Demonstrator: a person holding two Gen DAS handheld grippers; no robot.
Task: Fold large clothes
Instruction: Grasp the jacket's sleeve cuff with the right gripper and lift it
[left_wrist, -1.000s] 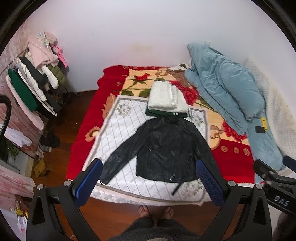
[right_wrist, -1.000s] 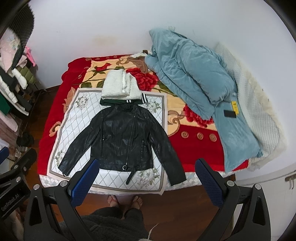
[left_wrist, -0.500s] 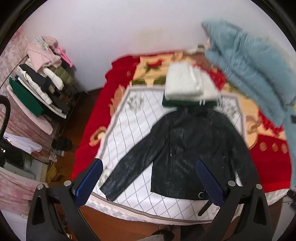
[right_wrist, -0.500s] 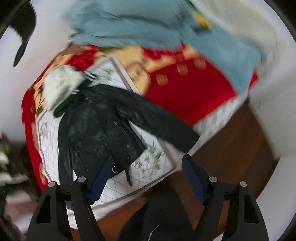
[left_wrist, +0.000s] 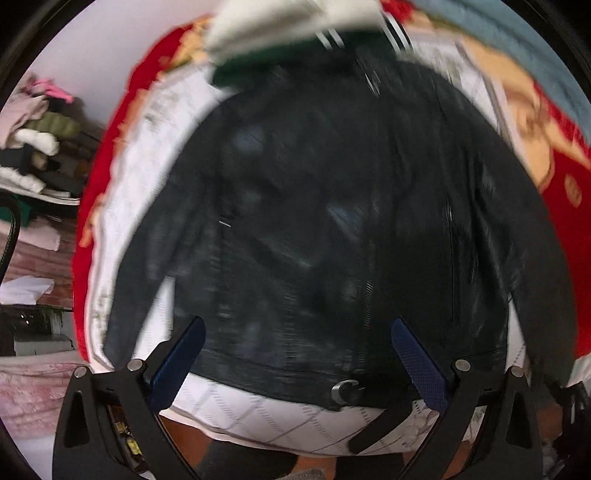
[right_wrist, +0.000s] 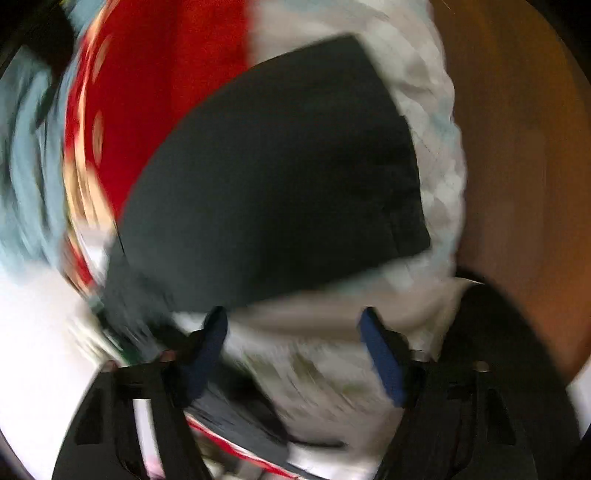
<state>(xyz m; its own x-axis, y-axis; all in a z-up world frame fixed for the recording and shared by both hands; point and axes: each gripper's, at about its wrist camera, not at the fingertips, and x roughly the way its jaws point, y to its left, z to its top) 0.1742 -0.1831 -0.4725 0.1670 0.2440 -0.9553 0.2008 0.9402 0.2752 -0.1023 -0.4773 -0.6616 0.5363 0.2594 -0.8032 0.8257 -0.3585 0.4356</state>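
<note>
A black leather jacket (left_wrist: 325, 221) lies spread flat on a white quilted sheet (left_wrist: 280, 417) on the bed, front up, sleeves out to both sides. My left gripper (left_wrist: 295, 354) is open and empty, close above the jacket's hem, near its belt buckle (left_wrist: 345, 391). In the blurred right wrist view the jacket's right sleeve (right_wrist: 280, 184) fills the middle, its cuff near the bed's edge. My right gripper (right_wrist: 293, 343) is open and empty, just short of the sleeve.
A folded white and green pile (left_wrist: 291, 33) lies past the jacket's collar. A red flowered blanket (left_wrist: 569, 206) and a light blue duvet (left_wrist: 517, 40) lie to the right. A clothes rack (left_wrist: 40, 144) stands at the left. Brown wood floor (right_wrist: 524, 166) borders the bed.
Both grippers have dropped from high above the bed to close over the jacket. The left went to the hem, the right swung to the right sleeve. Both stay open.
</note>
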